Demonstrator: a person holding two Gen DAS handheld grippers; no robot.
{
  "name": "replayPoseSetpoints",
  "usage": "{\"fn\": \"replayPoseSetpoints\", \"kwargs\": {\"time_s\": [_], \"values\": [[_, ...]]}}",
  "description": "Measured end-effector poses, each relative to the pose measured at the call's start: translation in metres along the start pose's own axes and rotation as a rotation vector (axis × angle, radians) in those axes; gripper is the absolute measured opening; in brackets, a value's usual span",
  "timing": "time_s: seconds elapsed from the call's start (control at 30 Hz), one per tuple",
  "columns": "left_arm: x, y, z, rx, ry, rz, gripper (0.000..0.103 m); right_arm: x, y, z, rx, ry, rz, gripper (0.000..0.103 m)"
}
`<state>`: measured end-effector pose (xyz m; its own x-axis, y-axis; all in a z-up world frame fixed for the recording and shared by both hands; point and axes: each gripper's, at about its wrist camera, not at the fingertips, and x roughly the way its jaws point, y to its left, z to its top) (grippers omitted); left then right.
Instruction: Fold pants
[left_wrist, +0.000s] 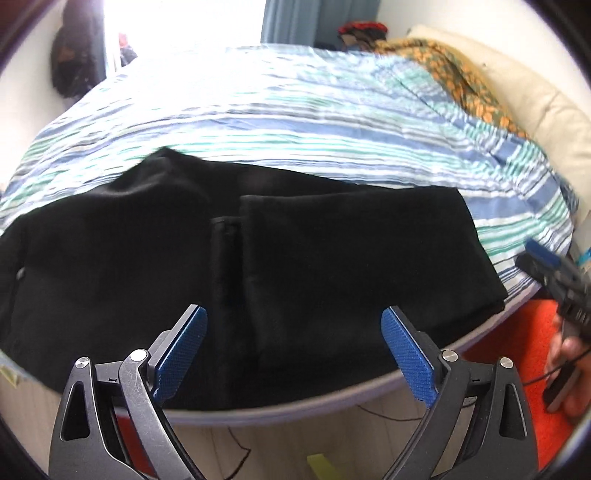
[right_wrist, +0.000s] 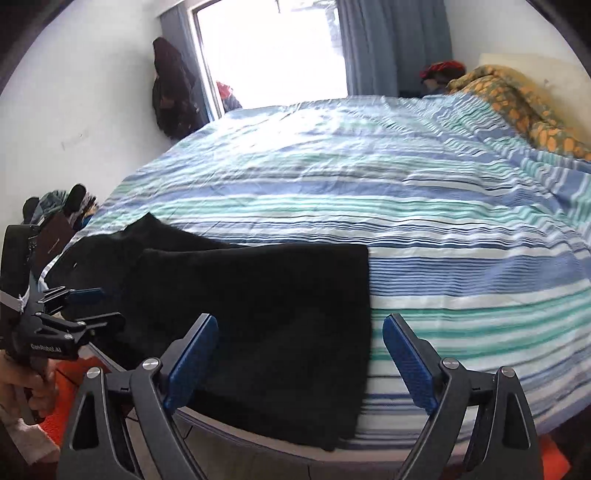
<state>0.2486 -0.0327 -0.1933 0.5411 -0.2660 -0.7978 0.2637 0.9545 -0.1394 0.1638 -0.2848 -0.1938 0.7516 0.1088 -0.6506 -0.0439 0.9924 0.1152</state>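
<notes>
Along the near edge of the bed (right_wrist: 443, 229), at 6 o'clock in both views, the black pants (left_wrist: 184, 266) lay partly folded, one layer lapped over another, apparently for the next fold, while the left tool (left_wrist: 293, 354) and right tool (right_wrist: 300, 363) hung wide open above them, holding nothing.

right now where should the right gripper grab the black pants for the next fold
Probably the pants' straight folded edge facing the bare striped sheet, near its corner at the bed's front. The open right gripper hangs just there, and that edge lies flat and clear.
</notes>
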Motion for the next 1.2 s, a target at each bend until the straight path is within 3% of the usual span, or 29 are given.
{"fn": "replayPoseSetpoints", "kwargs": {"time_s": [0.13,0.27,0.37,0.5,0.57,0.63,0.67,0.8,0.9,0.93,1.1,1.2], "values": [[-0.026,0.032,-0.009,-0.047,-0.046,0.032,0.096,-0.008,-0.012,-0.007,0.068,0.031,-0.013,0.094],[-0.043,0.083,-0.011,-0.144,-0.073,0.076,0.096,-0.009,-0.004,-0.007,0.055,0.033,-0.035,0.095],[-0.062,0.140,-0.018,-0.296,-0.125,0.099,0.096,-0.008,0.014,-0.009,-0.015,0.048,-0.019,0.094],[-0.087,0.231,-0.047,-0.586,-0.185,0.095,0.096,-0.008,0.031,-0.020,-0.080,0.066,0.015,0.094],[-0.095,0.275,-0.065,-0.729,-0.202,0.091,0.087,-0.007,0.034,-0.024,-0.089,0.081,0.015,0.094],[-0.101,0.303,-0.076,-0.809,-0.214,0.073,0.075,-0.008,0.034,-0.026,-0.094,0.082,0.010,0.094],[-0.102,0.314,-0.079,-0.833,-0.214,0.062,0.075,-0.008,0.033,-0.026,-0.092,0.082,0.006,0.094],[-0.097,0.338,-0.076,-0.833,-0.179,0.066,0.073,-0.009,0.030,-0.025,-0.072,0.082,-0.002,0.094],[-0.082,0.344,-0.069,-0.829,-0.124,0.035,0.052,-0.009,0.030,-0.025,-0.066,0.082,-0.003,0.094],[-0.080,0.344,-0.069,-0.824,-0.115,0.028,0.040,-0.009,0.031,-0.025,-0.068,0.082,-0.003,0.094],[-0.070,0.352,-0.066,-0.800,-0.084,0.046,0.037,-0.006,0.034,-0.027,-0.088,0.101,0.002,0.094],[-0.077,0.353,-0.068,-0.804,-0.115,0.040,0.037,-0.005,0.034,-0.027,-0.088,0.106,0.003,0.095]]}}
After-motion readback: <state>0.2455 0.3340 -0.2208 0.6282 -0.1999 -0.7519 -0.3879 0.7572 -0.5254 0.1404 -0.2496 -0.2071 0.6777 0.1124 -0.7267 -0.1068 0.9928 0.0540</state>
